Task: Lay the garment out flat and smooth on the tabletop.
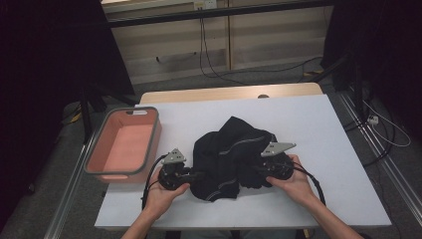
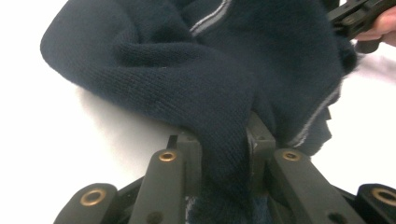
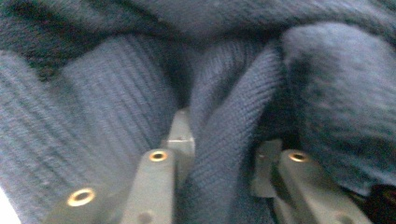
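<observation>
A dark navy knitted garment [image 1: 229,154] with thin pale stripes lies bunched in the middle of the white table [image 1: 318,134]. My left gripper [image 1: 199,175] comes in at its left edge. In the left gripper view that gripper [image 2: 224,144] is shut on a fold of the knit [image 2: 210,65], which bulges out between the jaws. My right gripper [image 1: 259,172] enters the garment from the right side. In the right gripper view its jaws [image 3: 222,144] pinch a ribbed ridge of the cloth [image 3: 93,107]. Each gripper is held by a hand near the table's front.
A pink tub with a grey rim [image 1: 155,137] stands at the table's left edge, nothing inside it. Bare white tabletop stretches behind and to the right of the garment. Cables trail on the floor beyond the table.
</observation>
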`<state>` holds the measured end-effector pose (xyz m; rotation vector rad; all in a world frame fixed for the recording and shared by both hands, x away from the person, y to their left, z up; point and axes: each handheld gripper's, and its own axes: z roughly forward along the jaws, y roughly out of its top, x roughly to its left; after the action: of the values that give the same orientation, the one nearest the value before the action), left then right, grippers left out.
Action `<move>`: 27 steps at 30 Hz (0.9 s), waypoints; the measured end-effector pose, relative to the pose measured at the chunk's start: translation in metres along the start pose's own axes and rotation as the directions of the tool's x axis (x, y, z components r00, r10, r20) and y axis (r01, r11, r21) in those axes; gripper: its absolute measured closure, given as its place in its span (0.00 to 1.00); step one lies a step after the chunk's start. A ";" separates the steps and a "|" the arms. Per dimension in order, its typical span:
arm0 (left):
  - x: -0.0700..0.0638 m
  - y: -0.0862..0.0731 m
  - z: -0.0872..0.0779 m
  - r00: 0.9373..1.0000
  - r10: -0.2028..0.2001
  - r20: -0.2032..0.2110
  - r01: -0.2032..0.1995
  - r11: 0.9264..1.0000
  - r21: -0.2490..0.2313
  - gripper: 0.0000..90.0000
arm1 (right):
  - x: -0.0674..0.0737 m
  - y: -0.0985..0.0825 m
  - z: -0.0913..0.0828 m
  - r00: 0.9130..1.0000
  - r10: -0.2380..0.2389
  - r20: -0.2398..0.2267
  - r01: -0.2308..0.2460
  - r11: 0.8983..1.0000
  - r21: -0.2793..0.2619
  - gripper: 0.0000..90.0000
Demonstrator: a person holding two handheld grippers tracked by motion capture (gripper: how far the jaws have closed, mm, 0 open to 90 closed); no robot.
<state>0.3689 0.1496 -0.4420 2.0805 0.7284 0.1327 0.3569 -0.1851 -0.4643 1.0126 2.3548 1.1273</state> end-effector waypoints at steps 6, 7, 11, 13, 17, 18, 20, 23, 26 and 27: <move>0.005 -0.004 0.006 0.999 0.010 -0.045 -0.009 0.999 0.039 0.75 | -0.007 -0.001 -0.008 0.998 0.010 0.061 -0.010 1.000 -0.009 0.43; 0.006 -0.004 0.006 0.998 0.014 -0.053 -0.012 0.999 0.039 0.73 | -0.008 -0.001 -0.012 0.997 0.023 0.068 -0.021 1.000 -0.017 0.40; 0.004 -0.003 0.001 0.997 0.012 -0.075 -0.010 1.000 0.020 0.66 | -0.009 0.000 -0.027 0.993 0.028 0.116 -0.024 0.999 -0.042 0.31; 0.004 -0.003 -0.002 0.997 0.007 -0.080 -0.006 1.000 0.011 0.58 | -0.008 0.001 -0.035 0.991 0.034 0.131 -0.027 0.998 -0.056 0.29; 0.002 -0.011 -0.013 0.993 0.028 -0.111 -0.029 1.000 -0.003 0.47 | -0.003 0.008 -0.056 0.986 0.057 0.159 -0.039 0.993 -0.115 0.27; 0.003 -0.014 -0.016 0.993 0.026 -0.114 -0.028 1.000 -0.009 0.46 | -0.001 0.010 -0.059 0.985 0.056 0.164 -0.036 0.992 -0.121 0.27; 0.004 -0.017 -0.021 0.991 0.032 -0.133 -0.034 0.999 -0.013 0.45 | 0.003 0.017 -0.061 0.985 0.041 0.169 -0.019 0.991 -0.130 0.28; 0.006 -0.017 -0.025 0.987 0.012 -0.159 -0.016 1.000 -0.023 0.51 | 0.011 0.033 -0.054 0.987 0.017 0.159 0.008 0.988 -0.152 0.36; 0.007 -0.017 -0.021 0.987 0.014 -0.160 -0.017 1.000 -0.013 0.56 | 0.026 0.048 -0.037 0.996 -0.001 0.086 0.017 0.984 -0.180 0.38; 0.007 -0.017 -0.019 0.988 0.021 -0.155 -0.023 1.000 -0.008 0.60 | 0.034 0.055 -0.027 0.996 -0.034 0.082 0.047 0.987 -0.157 0.38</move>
<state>0.3604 0.1743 -0.4450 2.0854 0.7966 0.3130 0.3433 -0.1517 -0.4043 0.9315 2.1760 1.2147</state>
